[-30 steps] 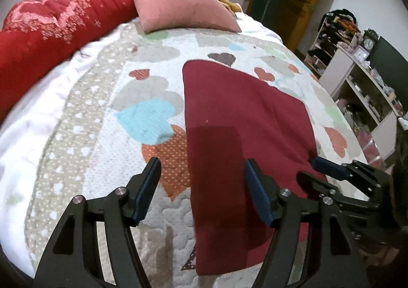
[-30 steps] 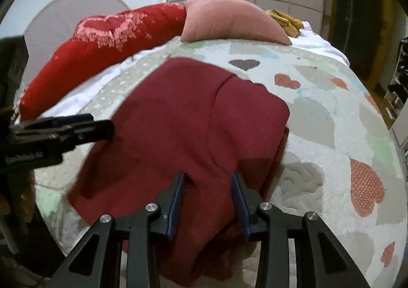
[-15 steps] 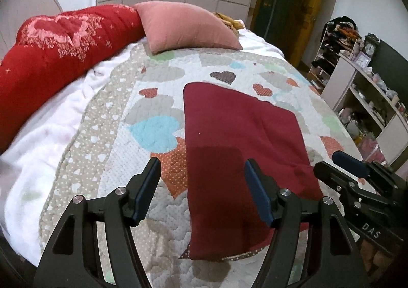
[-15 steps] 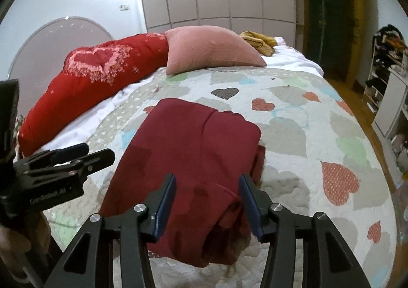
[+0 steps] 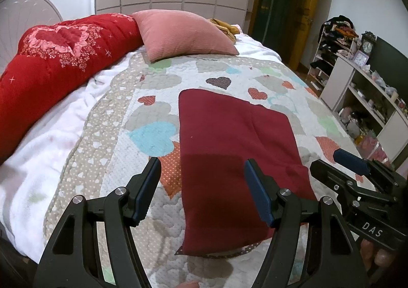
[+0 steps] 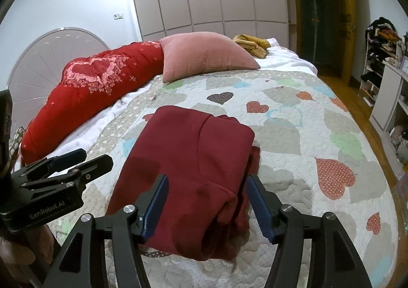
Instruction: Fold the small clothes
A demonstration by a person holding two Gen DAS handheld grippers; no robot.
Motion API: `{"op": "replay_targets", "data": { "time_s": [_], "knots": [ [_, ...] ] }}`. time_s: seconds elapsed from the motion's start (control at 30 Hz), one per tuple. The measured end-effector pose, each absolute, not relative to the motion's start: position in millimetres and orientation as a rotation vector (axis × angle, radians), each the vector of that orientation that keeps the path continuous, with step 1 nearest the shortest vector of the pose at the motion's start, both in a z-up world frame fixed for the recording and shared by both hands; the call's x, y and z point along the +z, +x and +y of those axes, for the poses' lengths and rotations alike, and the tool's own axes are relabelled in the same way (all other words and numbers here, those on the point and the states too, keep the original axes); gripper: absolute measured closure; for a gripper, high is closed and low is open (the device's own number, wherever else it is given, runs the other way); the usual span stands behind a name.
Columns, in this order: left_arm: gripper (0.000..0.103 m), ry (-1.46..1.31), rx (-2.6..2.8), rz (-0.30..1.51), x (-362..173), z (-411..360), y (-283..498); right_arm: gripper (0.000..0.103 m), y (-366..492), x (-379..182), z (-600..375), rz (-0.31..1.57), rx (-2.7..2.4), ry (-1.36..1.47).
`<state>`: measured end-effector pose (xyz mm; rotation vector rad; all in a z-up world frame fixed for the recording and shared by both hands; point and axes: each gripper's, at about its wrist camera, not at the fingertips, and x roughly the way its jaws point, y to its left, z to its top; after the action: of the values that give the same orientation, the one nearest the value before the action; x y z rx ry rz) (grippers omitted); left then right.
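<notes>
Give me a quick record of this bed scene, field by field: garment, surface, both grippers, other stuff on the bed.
garment: dark red folded cloth garment, lying flat
surface: heart-patterned quilted bedspread
left gripper: open, empty, above the garment's near edge
right gripper: open, jaws just been opening, garment below, not gripped
also on bed: pink ribbed pillow, red floral duvet

— From my left wrist camera I look down and forward along the bed, close over the folded dark red fabric garment [image 5: 229, 150] on the heart-patterned quilted bedspread [image 5: 153, 99].

— And the right one?

— It faces the same way from the garment's other side, equally close. Both views share the garment, the pink ribbed square pillow [image 6: 206, 56] and the long red floral bolster [image 6: 94, 86].
</notes>
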<state>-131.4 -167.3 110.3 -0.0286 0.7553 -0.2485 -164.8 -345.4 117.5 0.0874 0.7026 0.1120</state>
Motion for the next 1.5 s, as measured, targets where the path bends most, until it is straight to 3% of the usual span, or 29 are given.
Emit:
{"op": "replay_targets", "data": {
  "time_s": [1.5],
  "knots": [
    [0.035,0.009,-0.238,0.79,95,-173,-123,0.041,-154,100,-338,0.773,0.118,0.087]
  ]
}}
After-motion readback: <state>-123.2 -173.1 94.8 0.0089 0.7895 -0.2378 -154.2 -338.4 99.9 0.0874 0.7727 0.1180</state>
